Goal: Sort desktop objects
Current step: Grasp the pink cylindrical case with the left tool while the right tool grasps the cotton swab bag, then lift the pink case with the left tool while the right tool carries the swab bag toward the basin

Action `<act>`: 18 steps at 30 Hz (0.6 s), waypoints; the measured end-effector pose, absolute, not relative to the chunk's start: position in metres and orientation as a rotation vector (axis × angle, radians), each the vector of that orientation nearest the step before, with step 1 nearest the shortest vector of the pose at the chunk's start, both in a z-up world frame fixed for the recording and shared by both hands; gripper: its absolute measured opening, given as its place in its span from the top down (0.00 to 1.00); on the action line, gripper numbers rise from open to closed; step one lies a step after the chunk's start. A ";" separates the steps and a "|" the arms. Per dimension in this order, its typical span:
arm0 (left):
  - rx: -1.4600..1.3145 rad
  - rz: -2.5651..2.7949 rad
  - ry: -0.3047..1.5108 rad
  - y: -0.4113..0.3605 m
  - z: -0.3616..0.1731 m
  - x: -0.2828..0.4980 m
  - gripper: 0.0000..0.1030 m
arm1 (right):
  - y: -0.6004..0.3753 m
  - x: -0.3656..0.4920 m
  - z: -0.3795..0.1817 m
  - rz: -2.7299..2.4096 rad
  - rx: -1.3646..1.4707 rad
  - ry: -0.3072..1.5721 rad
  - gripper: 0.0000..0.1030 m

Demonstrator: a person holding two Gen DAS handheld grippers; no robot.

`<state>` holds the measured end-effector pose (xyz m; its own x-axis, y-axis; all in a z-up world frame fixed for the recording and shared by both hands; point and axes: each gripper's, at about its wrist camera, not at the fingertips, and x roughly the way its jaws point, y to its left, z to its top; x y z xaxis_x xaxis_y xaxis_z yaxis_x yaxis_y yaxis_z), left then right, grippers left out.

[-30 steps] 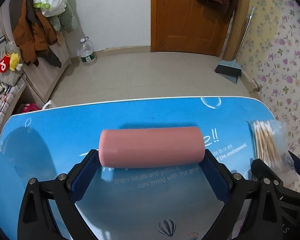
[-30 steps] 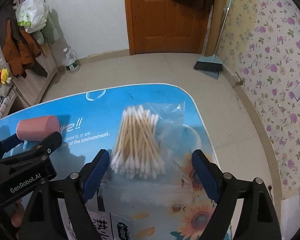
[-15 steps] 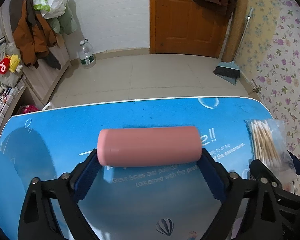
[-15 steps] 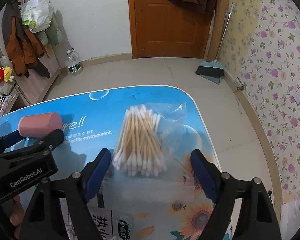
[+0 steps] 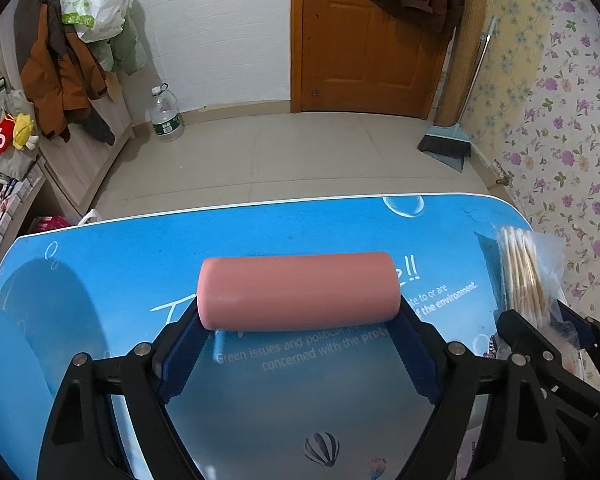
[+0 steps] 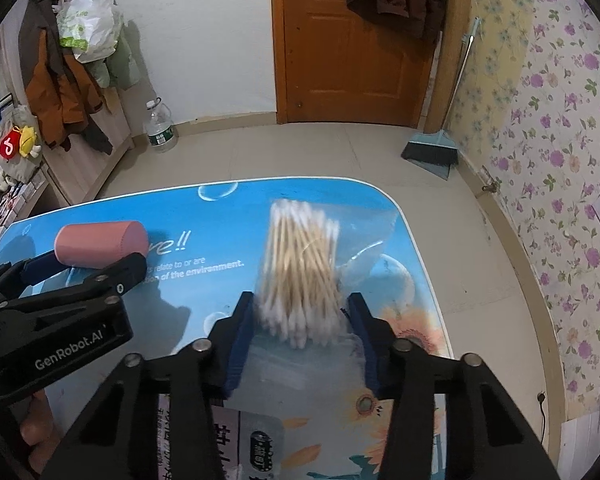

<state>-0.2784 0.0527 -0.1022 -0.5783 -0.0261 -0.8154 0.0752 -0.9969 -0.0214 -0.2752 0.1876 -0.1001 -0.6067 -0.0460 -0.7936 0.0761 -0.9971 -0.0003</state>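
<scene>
A pink cylinder (image 5: 300, 290) lies crosswise on the blue tabletop (image 5: 100, 264). My left gripper (image 5: 300, 312) has a blue pad against each end of it, and its jaws are closing. The right wrist view shows the same cylinder (image 6: 100, 240) at the left, in the left gripper (image 6: 88, 268). A clear bag of cotton swabs (image 6: 300, 256) sits near the table's right edge. My right gripper (image 6: 300, 312) is closing on the bag's near end, and the swabs are squeezed into a narrow bundle between the pads. The bag (image 5: 524, 272) shows at the right of the left wrist view.
A printed packet (image 6: 256, 440) lies under the right gripper at the near edge. The table's rounded far right corner (image 6: 388, 196) is close behind the bag. On the floor beyond stand a water bottle (image 5: 165, 114) and a broom (image 5: 446, 144).
The right jaws have come in from wide apart onto the bag, bunching the swabs upright. The left jaws have drawn in slightly against the cylinder's ends. Neither hand has shifted.
</scene>
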 end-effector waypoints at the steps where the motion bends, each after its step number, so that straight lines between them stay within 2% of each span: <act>1: 1.414 -2.742 0.085 0.052 -0.102 -0.278 0.17 | 0.188 -0.276 -0.100 -2.755 1.357 0.051 0.57; 9: 1.372 -2.773 0.081 0.054 -0.097 -0.272 0.17 | 0.191 -0.278 -0.095 -2.740 1.332 0.024 0.72; 18: 1.366 -2.798 0.065 0.060 -0.091 -0.263 0.17 | 0.200 -0.272 -0.077 -2.785 1.305 0.025 0.73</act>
